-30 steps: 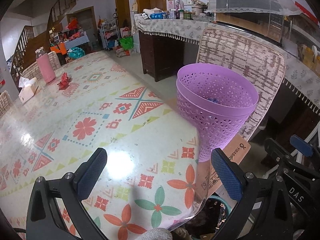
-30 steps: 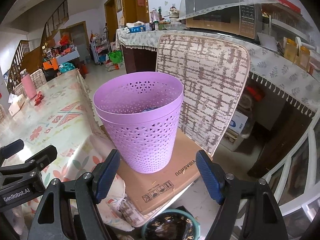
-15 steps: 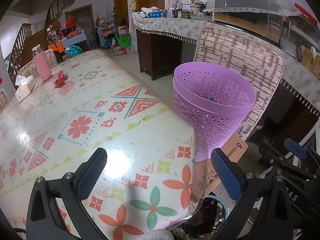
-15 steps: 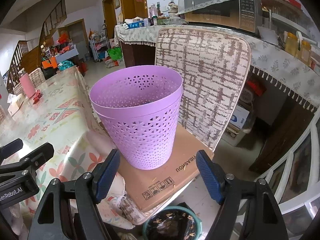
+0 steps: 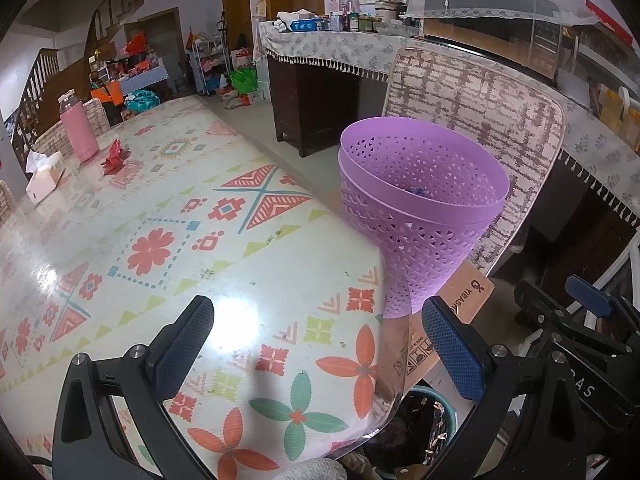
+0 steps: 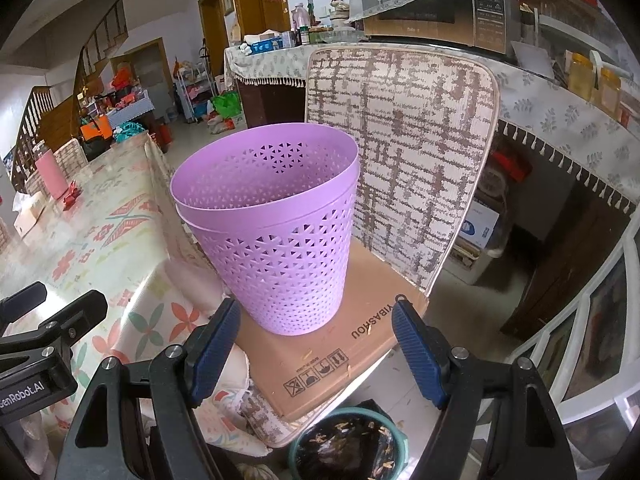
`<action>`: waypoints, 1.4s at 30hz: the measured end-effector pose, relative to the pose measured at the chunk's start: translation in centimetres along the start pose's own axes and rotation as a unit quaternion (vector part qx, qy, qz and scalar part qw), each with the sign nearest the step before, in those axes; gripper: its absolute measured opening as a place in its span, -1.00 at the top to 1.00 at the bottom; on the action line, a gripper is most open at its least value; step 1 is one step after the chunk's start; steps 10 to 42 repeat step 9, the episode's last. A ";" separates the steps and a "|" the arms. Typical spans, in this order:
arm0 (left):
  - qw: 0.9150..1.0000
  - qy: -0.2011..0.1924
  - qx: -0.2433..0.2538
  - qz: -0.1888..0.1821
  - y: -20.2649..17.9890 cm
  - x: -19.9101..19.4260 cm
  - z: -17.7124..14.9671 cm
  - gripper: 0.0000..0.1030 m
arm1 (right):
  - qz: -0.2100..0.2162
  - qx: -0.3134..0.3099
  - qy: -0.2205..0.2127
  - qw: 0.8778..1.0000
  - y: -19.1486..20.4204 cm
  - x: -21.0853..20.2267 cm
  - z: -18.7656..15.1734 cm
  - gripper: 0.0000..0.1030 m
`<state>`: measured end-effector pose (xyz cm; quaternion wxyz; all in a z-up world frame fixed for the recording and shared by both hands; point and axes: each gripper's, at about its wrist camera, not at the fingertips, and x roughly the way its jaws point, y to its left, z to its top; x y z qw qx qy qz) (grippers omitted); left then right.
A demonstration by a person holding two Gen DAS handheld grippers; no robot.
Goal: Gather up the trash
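Note:
A purple perforated waste basket (image 5: 420,200) (image 6: 276,220) stands on a cardboard box (image 6: 340,344) that lies on a chair seat beside the table. A small blue scrap (image 5: 416,191) lies inside it. A crumpled red wrapper (image 5: 116,156) (image 6: 72,194) lies on the far part of the table. My left gripper (image 5: 318,320) hangs open over the table's near corner, empty. My right gripper (image 6: 316,316) is open and empty, just short of the basket's base. Each gripper shows at the edge of the other's view: right gripper (image 5: 560,296), left gripper (image 6: 52,300).
The table (image 5: 168,240) has a glossy patterned cover. A pink bottle (image 5: 78,128) and a tissue box (image 5: 44,176) stand at its far end. The chair's padded back (image 6: 400,152) rises behind the basket. A green-rimmed bin (image 6: 348,440) with dark waste sits on the floor below.
The right wrist view has sunk a little, so less of the basket's inside shows and the blue scrap is out of sight there. Both grippers stay open and empty.

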<state>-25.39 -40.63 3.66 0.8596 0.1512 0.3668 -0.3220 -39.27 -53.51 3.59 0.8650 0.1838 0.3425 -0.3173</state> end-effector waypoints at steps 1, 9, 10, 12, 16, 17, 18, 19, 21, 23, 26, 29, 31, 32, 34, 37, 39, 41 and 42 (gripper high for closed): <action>1.000 0.001 0.001 -0.001 -0.1 0.0 0.0 -1.00 | 0.000 0.001 0.000 1.000 -0.1 0.0 0.0 -0.59; 0.998 0.009 0.023 -0.050 -0.8 -0.5 -0.4 -1.00 | -0.007 0.007 -0.002 1.000 -0.2 -0.6 0.1 -0.59; 0.998 0.009 0.023 -0.050 -0.8 -0.5 -0.4 -1.00 | -0.007 0.007 -0.002 1.000 -0.2 -0.6 0.1 -0.59; 0.998 0.009 0.023 -0.050 -0.8 -0.5 -0.4 -1.00 | -0.007 0.007 -0.002 1.000 -0.2 -0.6 0.1 -0.59; 0.998 0.009 0.023 -0.050 -0.8 -0.5 -0.4 -1.00 | -0.007 0.007 -0.002 1.000 -0.2 -0.6 0.1 -0.59; 0.998 0.009 0.023 -0.050 -0.8 -0.5 -0.4 -1.00 | -0.007 0.007 -0.002 1.000 -0.2 -0.6 0.1 -0.59; 0.998 0.009 0.023 -0.050 -0.8 -0.5 -0.4 -1.00 | -0.007 0.007 -0.002 1.000 -0.2 -0.6 0.1 -0.59; 0.998 0.009 0.023 -0.050 -0.8 -0.5 -0.4 -1.00 | -0.007 0.007 -0.002 1.000 -0.2 -0.6 0.1 -0.59; 0.998 0.009 0.023 -0.050 -0.8 -0.5 -0.4 -1.00 | -0.007 0.007 -0.002 1.000 -0.2 -0.6 0.1 -0.59; 0.998 0.009 0.023 -0.050 -0.8 -0.5 -0.4 -1.00 | -0.007 0.007 -0.002 1.000 -0.2 -0.6 0.1 -0.59; 0.998 0.009 0.023 -0.050 -0.8 -0.5 -0.4 -1.00 | -0.007 0.007 -0.002 1.000 -0.2 -0.6 0.1 -0.59; 0.998 0.009 0.023 -0.050 -0.8 -0.5 -0.4 -1.00 | -0.007 0.007 -0.002 1.000 -0.2 -0.6 0.1 -0.59; 0.998 0.009 0.023 -0.050 -0.8 -0.5 -0.4 -1.00 | -0.007 0.007 -0.002 1.000 -0.2 -0.6 0.1 -0.59; 0.998 0.009 0.023 -0.050 -0.8 -0.5 -0.4 -1.00 | -0.007 0.007 -0.002 1.000 -0.2 -0.6 0.1 -0.59; 0.998 0.009 0.023 -0.050 -0.8 -0.5 -0.4 -1.00 | -0.007 0.007 -0.002 1.000 -0.2 -0.6 0.1 -0.59; 0.998 0.009 0.023 -0.050 -0.8 -0.5 -0.4 -1.00 | -0.007 0.007 -0.002 1.000 -0.2 -0.6 0.1 -0.59; 0.998 0.009 0.023 -0.050 -0.8 -0.5 -0.4 -1.00 | -0.007 0.007 -0.002 1.000 -0.2 -0.6 0.1 -0.59; 0.998 0.009 0.023 -0.050 -0.8 -0.5 -0.4 -1.00 | -0.007 0.007 -0.002 1.000 -0.2 -0.6 0.1 -0.59; 0.998 0.009 0.023 -0.050 -0.8 -0.5 -0.4 -1.00 | -0.007 0.007 -0.002 1.000 -0.2 -0.6 0.1 -0.59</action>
